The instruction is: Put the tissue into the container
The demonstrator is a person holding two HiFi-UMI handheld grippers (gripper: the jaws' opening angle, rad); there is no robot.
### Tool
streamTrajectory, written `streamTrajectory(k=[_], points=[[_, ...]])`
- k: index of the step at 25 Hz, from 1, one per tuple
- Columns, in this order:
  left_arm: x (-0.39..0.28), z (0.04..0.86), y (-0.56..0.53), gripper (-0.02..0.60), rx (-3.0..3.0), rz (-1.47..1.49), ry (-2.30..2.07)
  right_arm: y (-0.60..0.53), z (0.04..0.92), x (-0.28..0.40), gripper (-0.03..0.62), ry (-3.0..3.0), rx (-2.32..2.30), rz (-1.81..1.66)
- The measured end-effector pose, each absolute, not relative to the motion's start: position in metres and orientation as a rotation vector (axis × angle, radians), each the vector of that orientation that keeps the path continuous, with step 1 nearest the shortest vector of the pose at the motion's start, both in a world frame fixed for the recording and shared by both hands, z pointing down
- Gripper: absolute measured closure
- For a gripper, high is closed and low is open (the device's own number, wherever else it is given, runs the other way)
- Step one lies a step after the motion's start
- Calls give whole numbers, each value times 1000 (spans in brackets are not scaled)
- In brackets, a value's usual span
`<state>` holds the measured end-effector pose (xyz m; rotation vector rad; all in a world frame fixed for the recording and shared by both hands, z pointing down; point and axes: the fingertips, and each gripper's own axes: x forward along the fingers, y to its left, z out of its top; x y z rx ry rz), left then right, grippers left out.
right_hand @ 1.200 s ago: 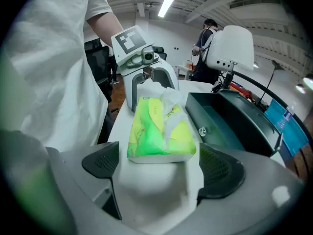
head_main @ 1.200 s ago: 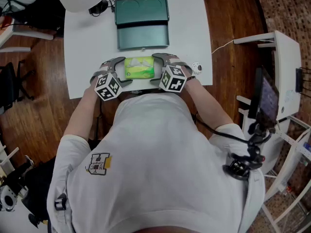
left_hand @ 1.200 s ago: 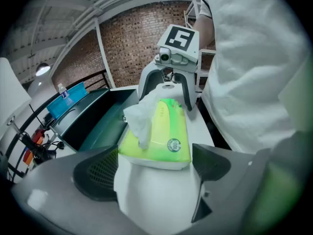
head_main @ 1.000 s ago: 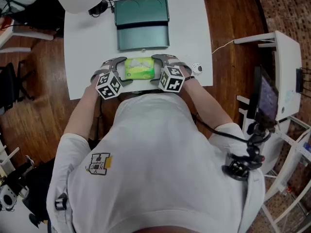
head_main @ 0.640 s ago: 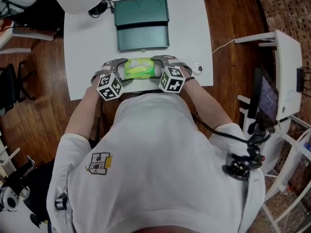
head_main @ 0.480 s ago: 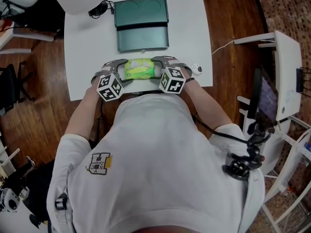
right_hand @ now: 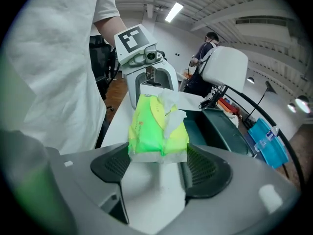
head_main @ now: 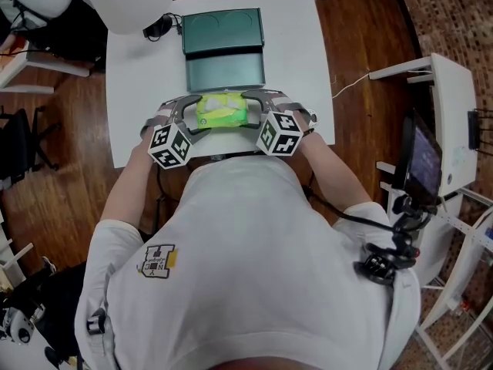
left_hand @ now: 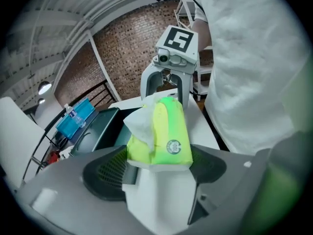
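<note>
While a person in a white T-shirt (head_main: 246, 268) is leaning over the white rectangular table (head_main: 300, 68), both hand-held grippers are meeting on one thing: a bright green, soft plastic tissue pack (head_main: 222, 110) with a white sheet poking out of its top. The left gripper (head_main: 191, 114) is pinching the pack's left end, and its own view is showing the ribbed dark pads pressing against the two sides of the wrapper. The right gripper (head_main: 253, 112) is doing the same at the opposite end, with the pack sitting squarely between its pads and touching both. Each gripper is facing the other across the pack, marker cubes turned up toward the head camera.

The tissue pack is sitting crosswise near the table's front edge, just in front of the dark green rectangular plastic container (head_main: 225, 72), whose lid is lying open behind it and whose tray is showing bare. Whether the pack is resting on the table or being held just clear of it is not showing plainly.

A white rounded shade (head_main: 127, 2) is standing at the far left corner.
</note>
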<state>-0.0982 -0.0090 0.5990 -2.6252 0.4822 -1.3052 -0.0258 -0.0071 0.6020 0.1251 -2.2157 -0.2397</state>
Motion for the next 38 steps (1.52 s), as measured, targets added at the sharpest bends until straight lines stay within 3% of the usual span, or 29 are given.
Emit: streamTrajectory(k=[16,38], points=[[-95,562,-132,201,-2538,-1256,551,-132,565,-23,237,-2174,184,-355],[-76,620,-126,204,-2572,-1451,503,-127,625,-5,237,-2016,134,-245]])
